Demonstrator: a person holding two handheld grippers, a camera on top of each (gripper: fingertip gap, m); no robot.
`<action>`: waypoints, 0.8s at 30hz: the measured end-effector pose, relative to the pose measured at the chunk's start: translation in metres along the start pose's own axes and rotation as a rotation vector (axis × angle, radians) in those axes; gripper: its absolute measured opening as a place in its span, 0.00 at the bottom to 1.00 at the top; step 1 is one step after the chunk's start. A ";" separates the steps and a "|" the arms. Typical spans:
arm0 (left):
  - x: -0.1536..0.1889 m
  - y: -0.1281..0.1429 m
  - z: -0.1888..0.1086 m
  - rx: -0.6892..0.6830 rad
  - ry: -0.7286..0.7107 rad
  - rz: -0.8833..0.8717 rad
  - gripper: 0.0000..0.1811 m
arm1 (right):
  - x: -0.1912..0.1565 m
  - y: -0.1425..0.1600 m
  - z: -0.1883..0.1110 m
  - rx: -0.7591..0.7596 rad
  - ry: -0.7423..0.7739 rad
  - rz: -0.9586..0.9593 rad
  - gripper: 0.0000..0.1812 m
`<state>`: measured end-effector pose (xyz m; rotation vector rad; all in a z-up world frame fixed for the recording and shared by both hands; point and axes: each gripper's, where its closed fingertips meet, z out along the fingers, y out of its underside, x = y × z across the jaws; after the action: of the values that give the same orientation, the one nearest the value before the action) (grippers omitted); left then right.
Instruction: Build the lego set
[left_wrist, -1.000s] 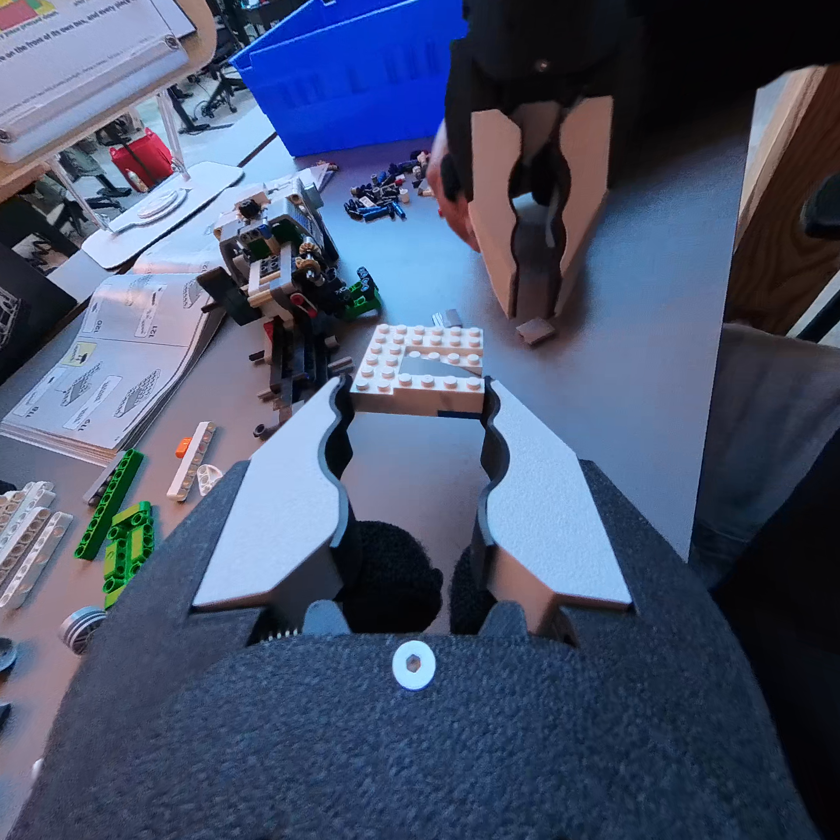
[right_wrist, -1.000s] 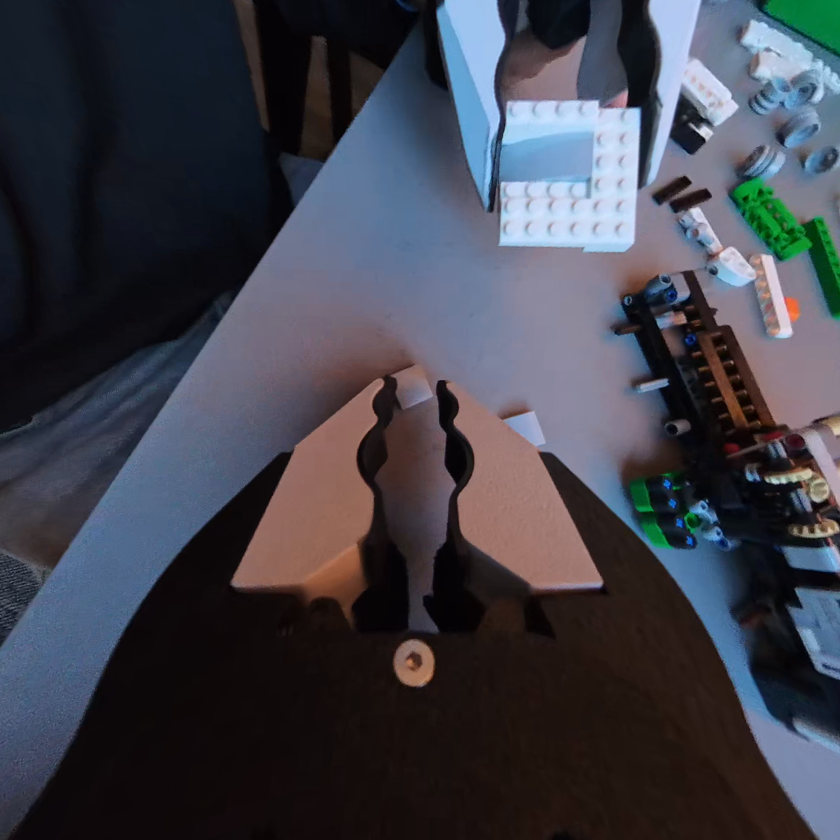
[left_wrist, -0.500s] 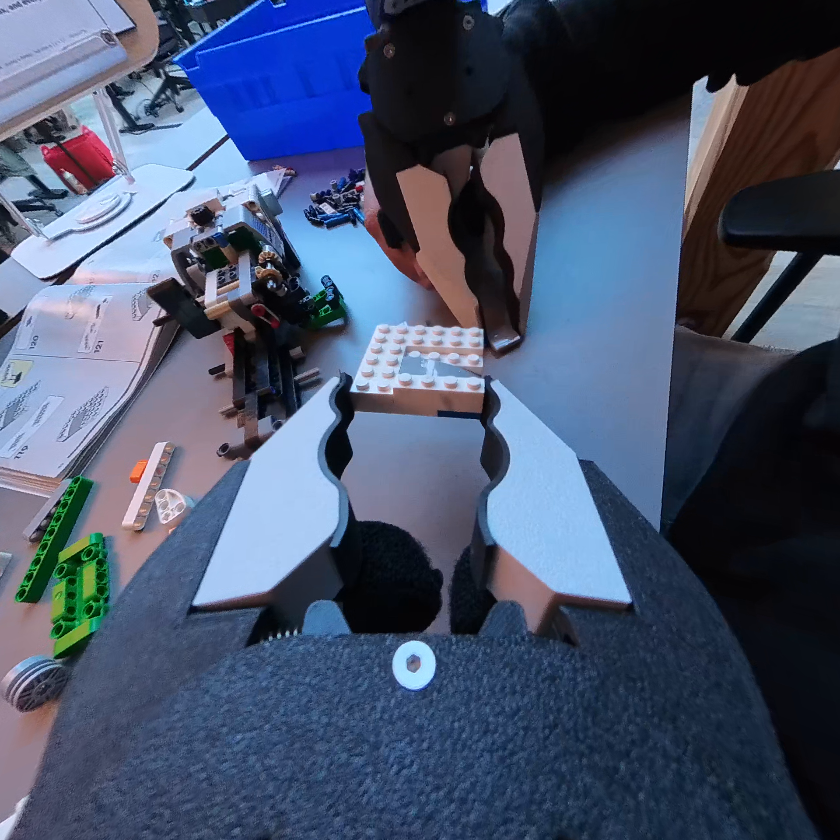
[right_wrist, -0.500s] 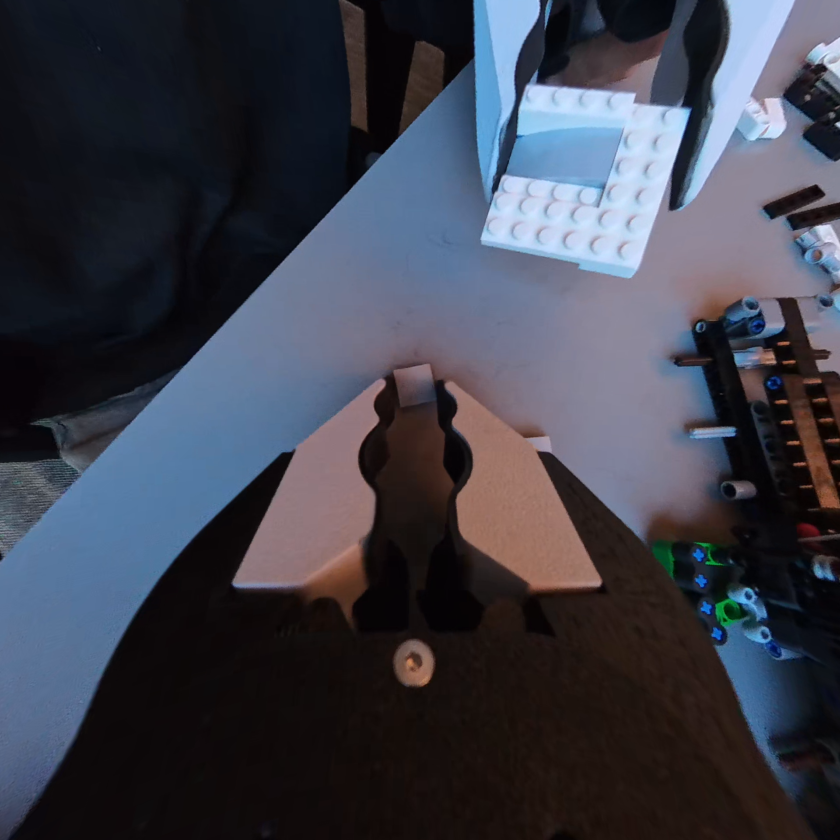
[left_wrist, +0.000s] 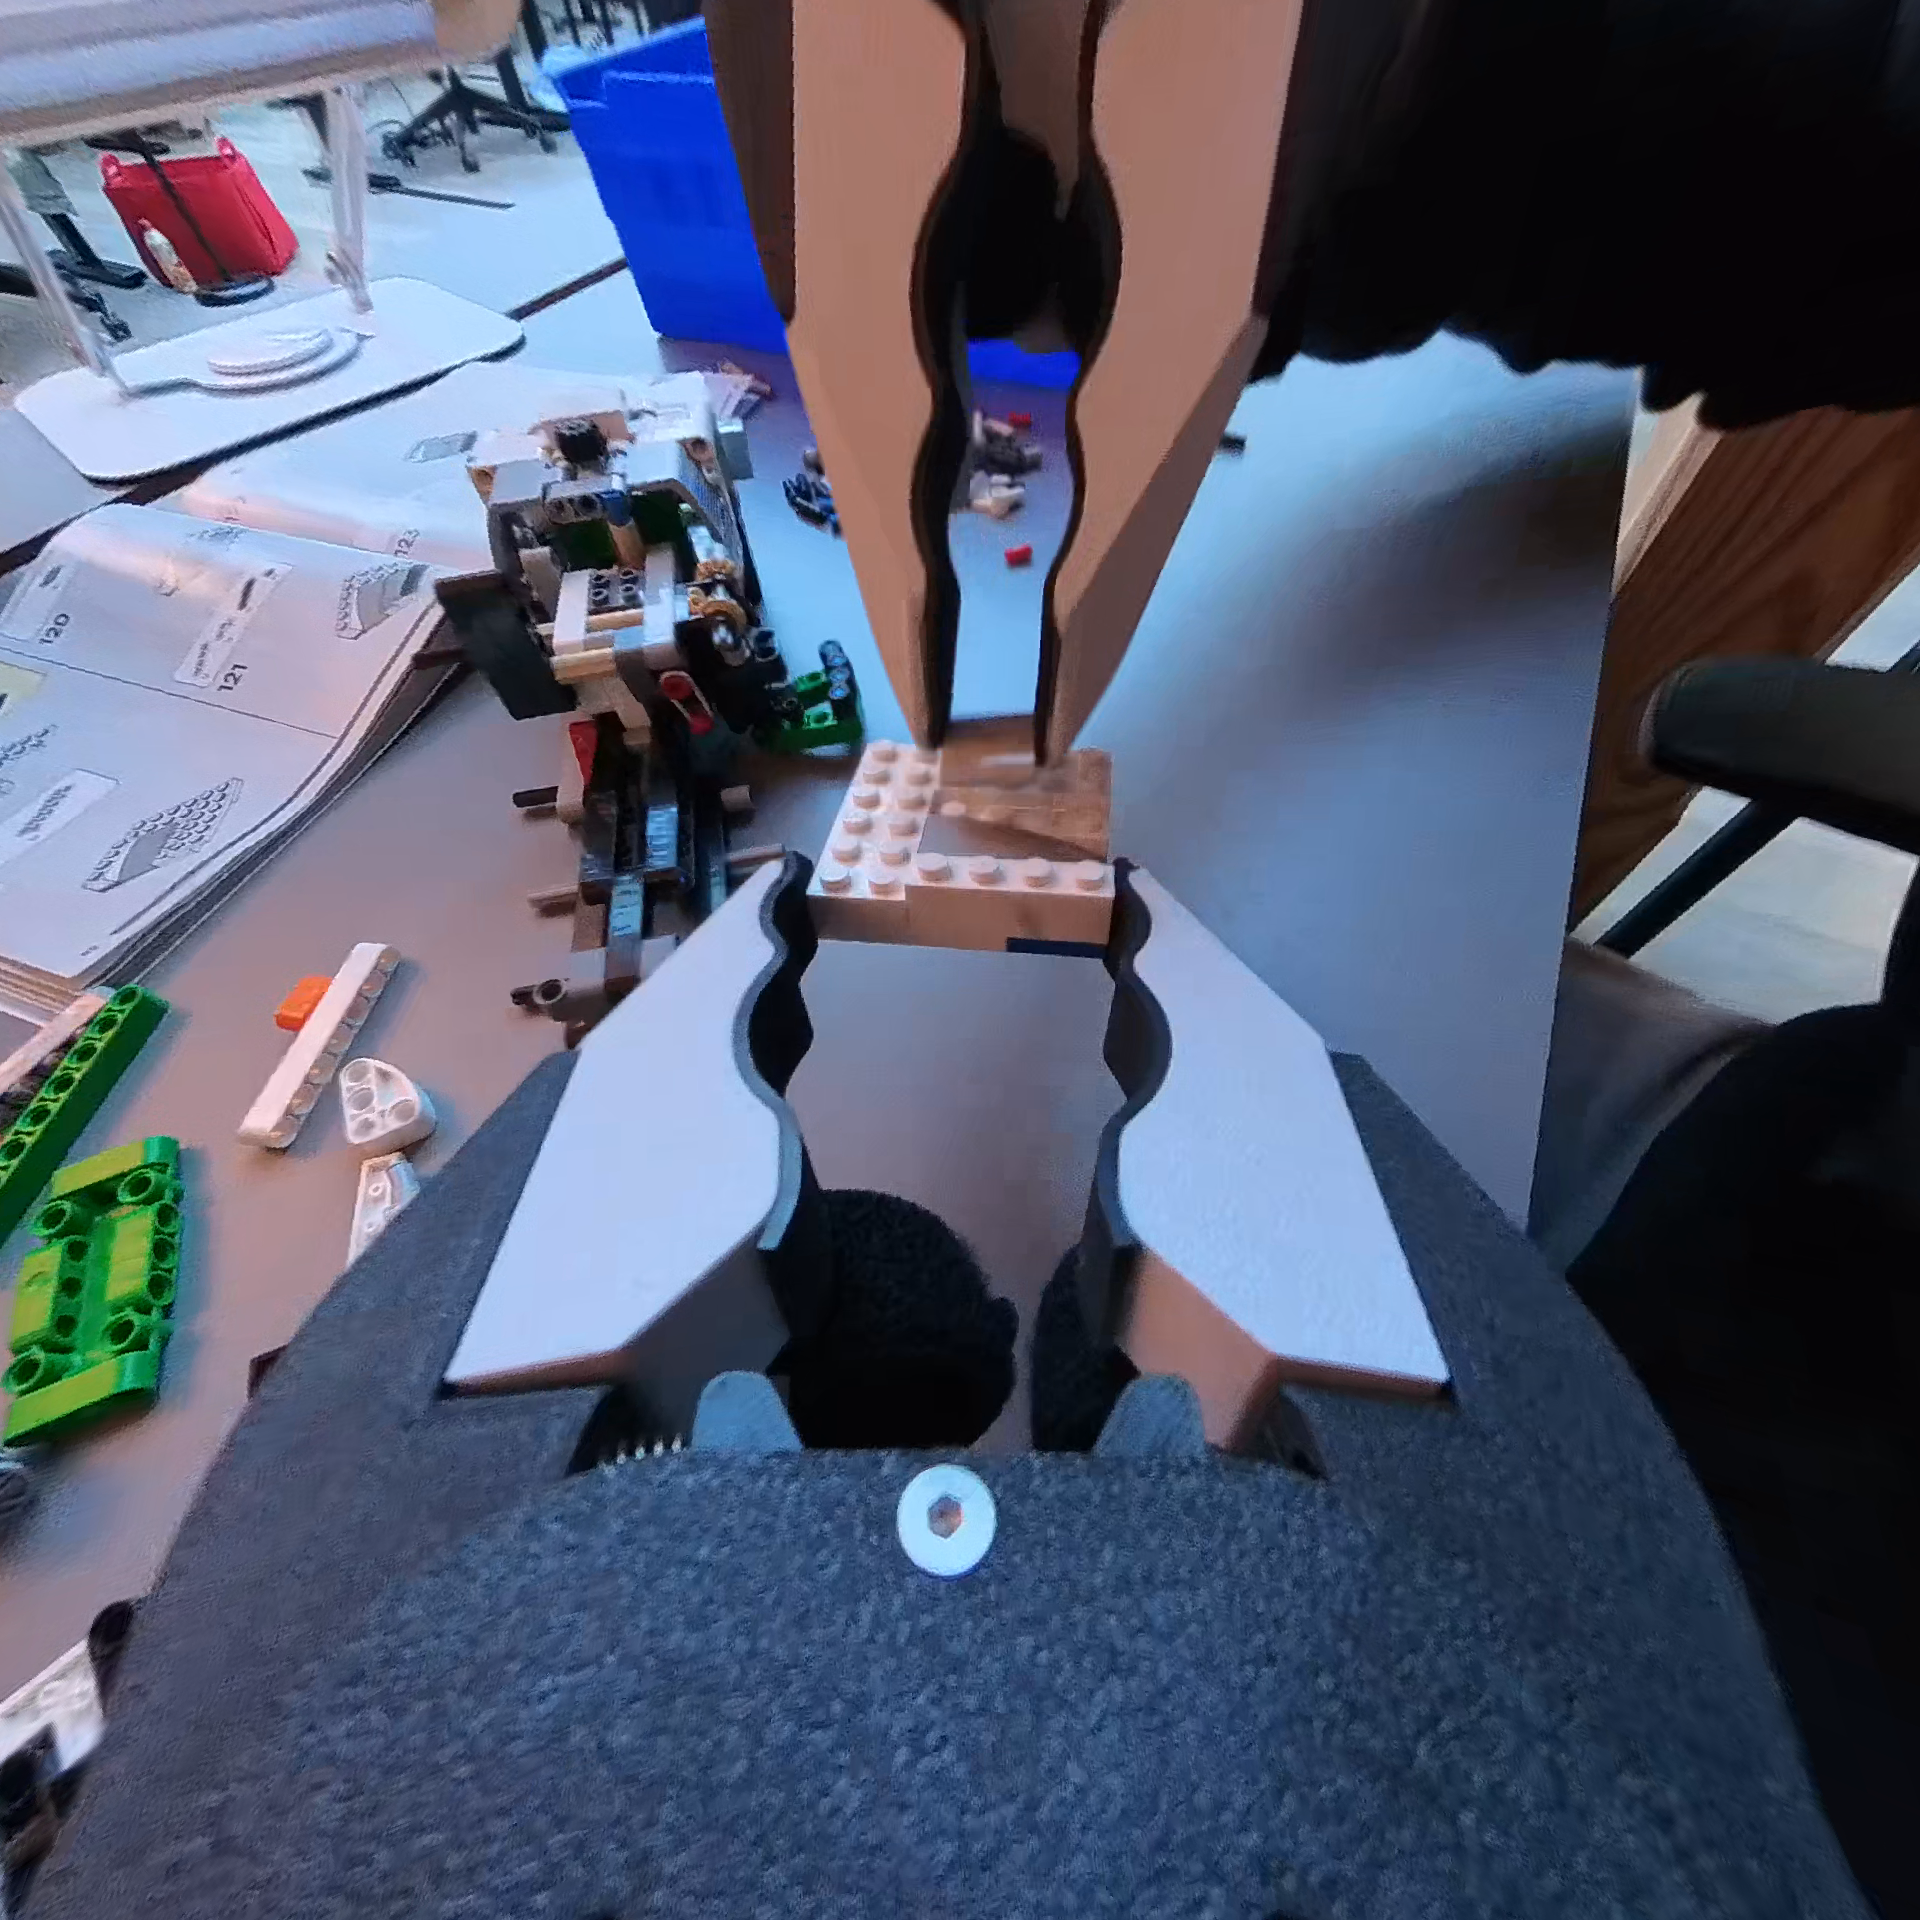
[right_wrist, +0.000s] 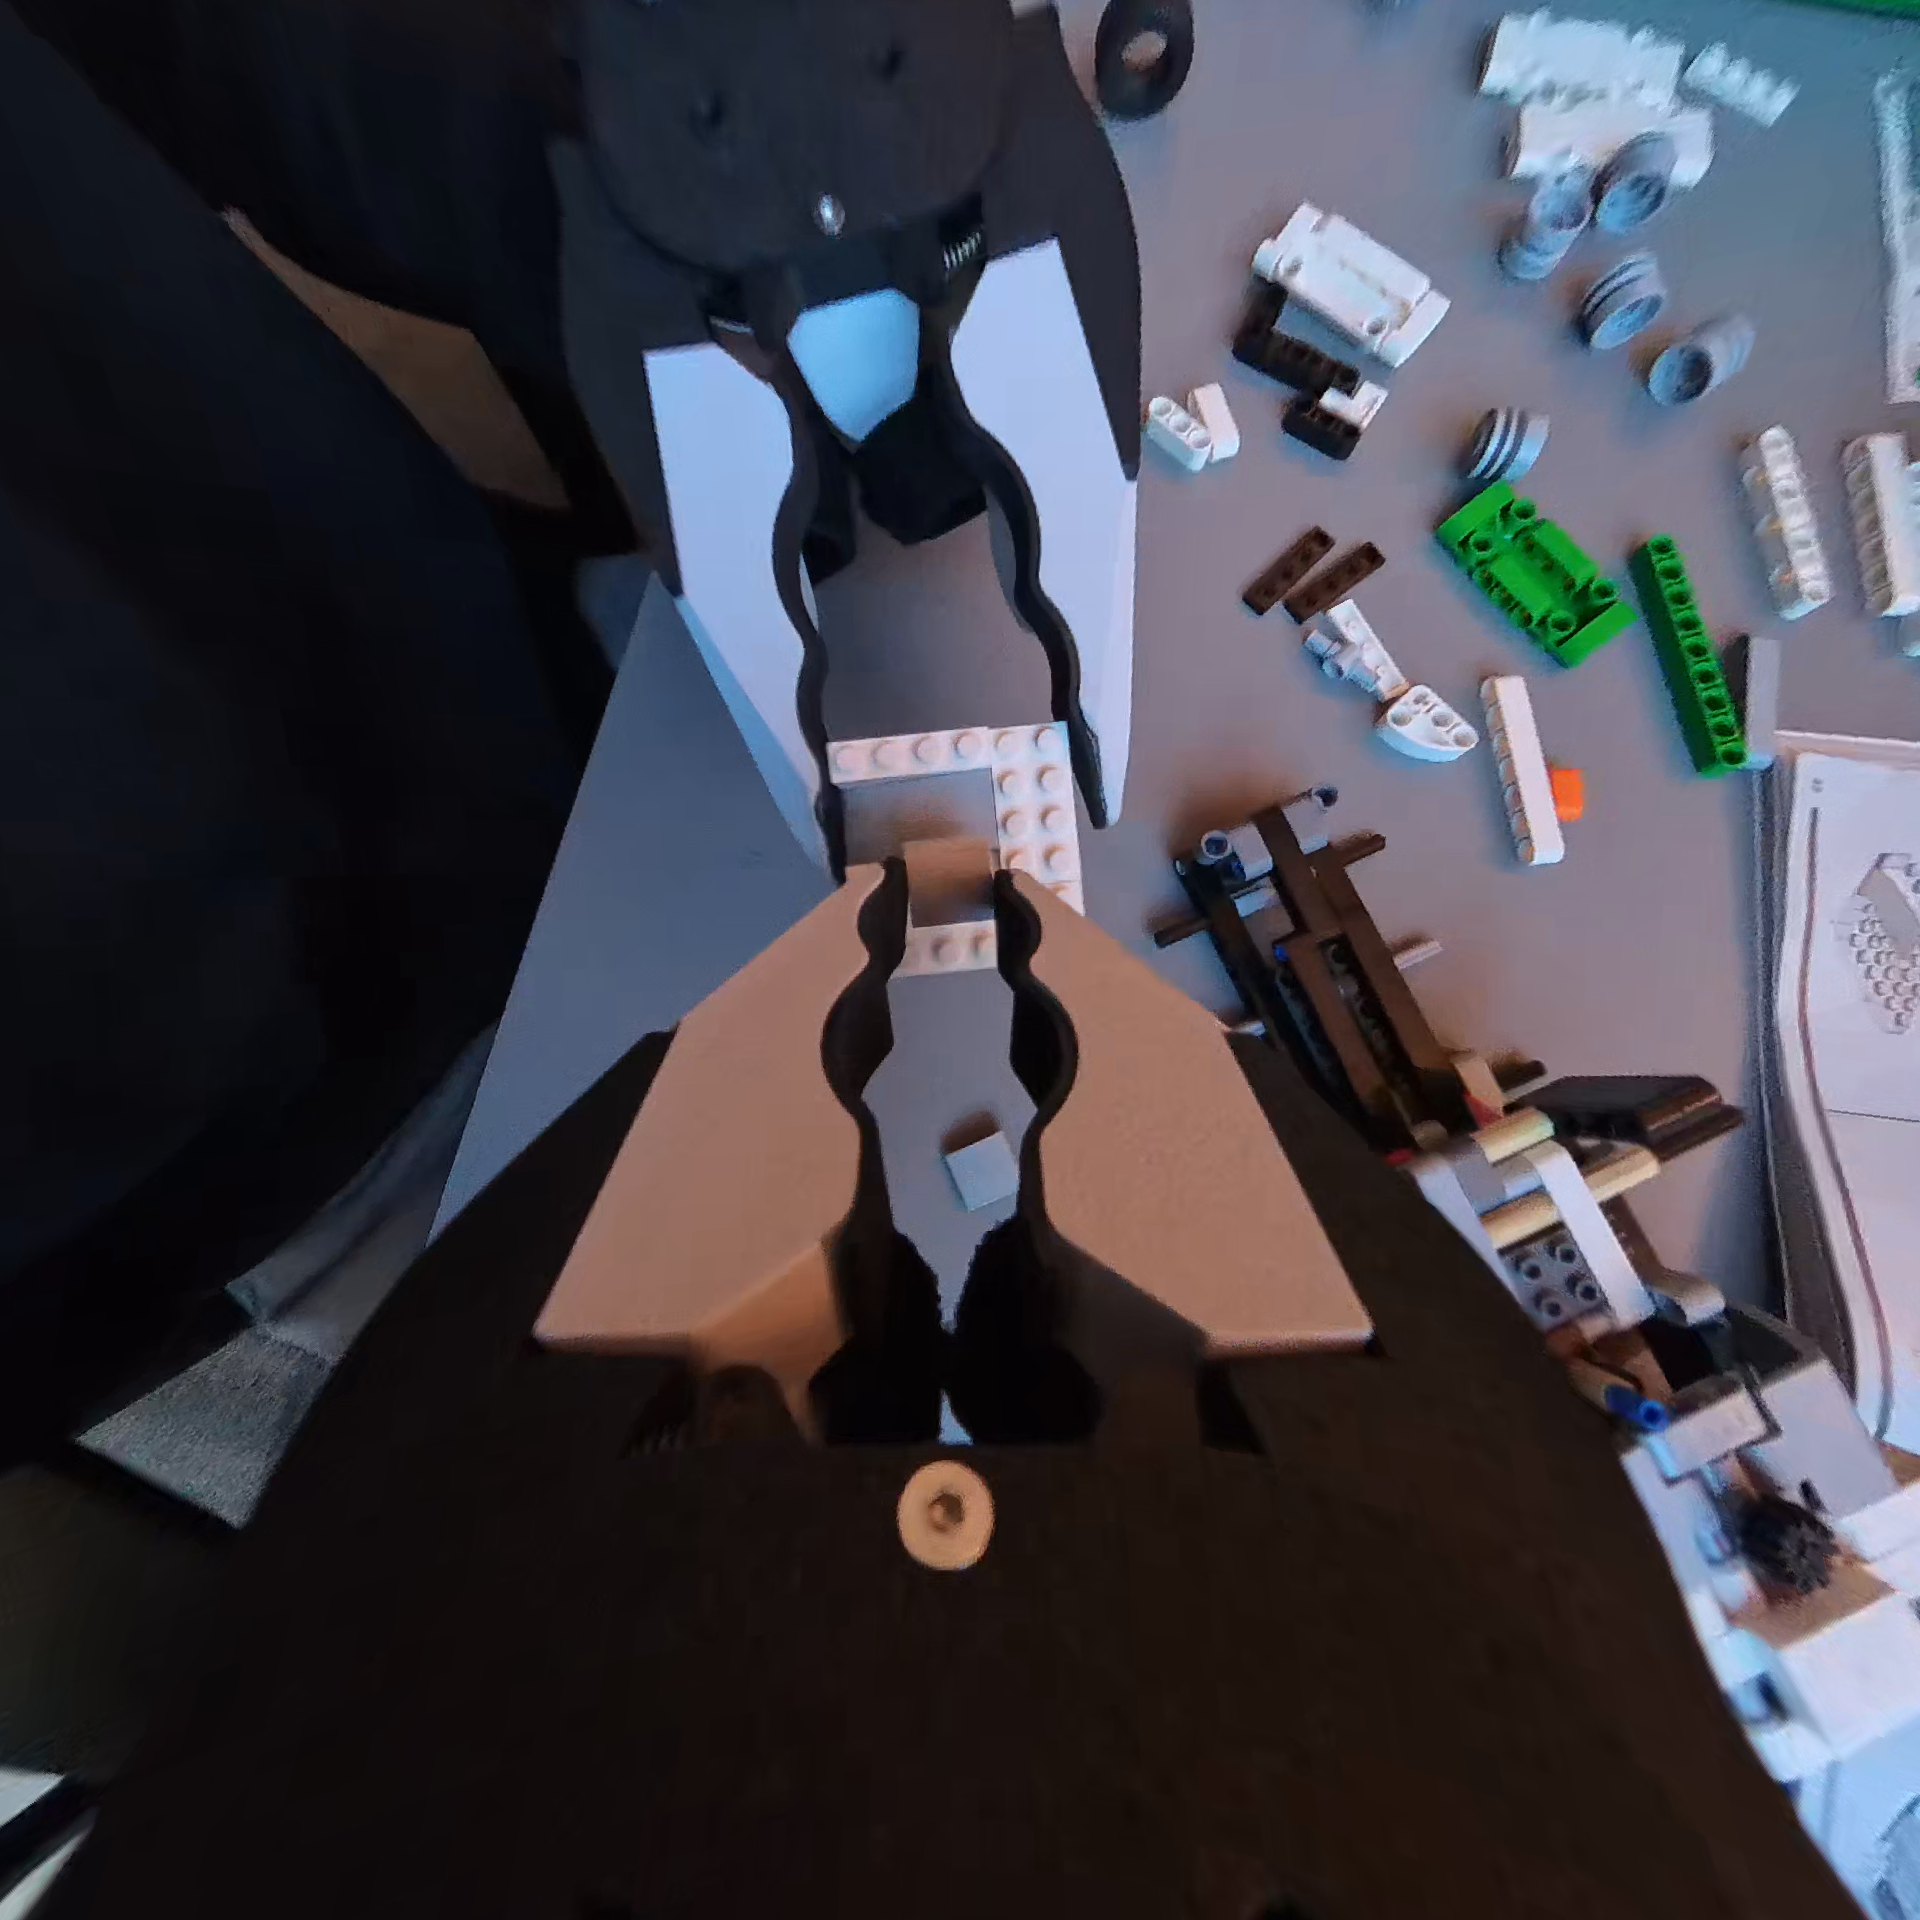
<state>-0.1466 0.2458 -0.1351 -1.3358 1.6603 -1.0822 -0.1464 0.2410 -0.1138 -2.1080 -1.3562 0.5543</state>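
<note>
My left gripper (left_wrist: 961, 894) is shut on a white studded plate assembly (left_wrist: 883, 821) with a smooth grey recess, and holds it near the table's right edge. My right gripper (right_wrist: 945, 878) is shut on a small grey tile (right_wrist: 945, 883) and comes down from above, with the tile touching the far side of the plate's recess. The plate (right_wrist: 1029, 800) and the left gripper (right_wrist: 961, 836) also show in the right wrist view. The right gripper (left_wrist: 992, 743) shows in the left wrist view. A second small grey tile (right_wrist: 982, 1174) lies on the table.
A partly built grey, black and green model (left_wrist: 623, 623) lies left of the plate, beside an open instruction booklet (left_wrist: 156, 707). Loose green (left_wrist: 94, 1288) and white pieces (left_wrist: 317, 1044) lie at the near left. Grey wheels (right_wrist: 1621, 301) lie farther off. A blue bin (left_wrist: 675, 208) stands behind. Less than 4 cm separates the two grippers' tips.
My right gripper shut on a small grey tile on the table, lifted it and carried it over onto the white plate. My left gripper kept hold of the plate.
</note>
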 end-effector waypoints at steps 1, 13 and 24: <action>-0.001 -0.002 -0.002 0.017 0.001 -0.015 0.30 | 0.002 0.000 0.004 -0.035 -0.009 0.009 0.09; -0.009 -0.017 -0.016 0.143 0.012 -0.090 0.30 | 0.011 -0.016 0.002 -0.153 -0.003 -0.009 0.09; -0.014 -0.022 -0.023 0.192 0.014 -0.126 0.30 | 0.012 -0.024 -0.002 -0.205 -0.029 0.001 0.09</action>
<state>-0.1570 0.2606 -0.1053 -1.3226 1.4567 -1.2925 -0.1570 0.2589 -0.0973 -2.2709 -1.4831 0.4641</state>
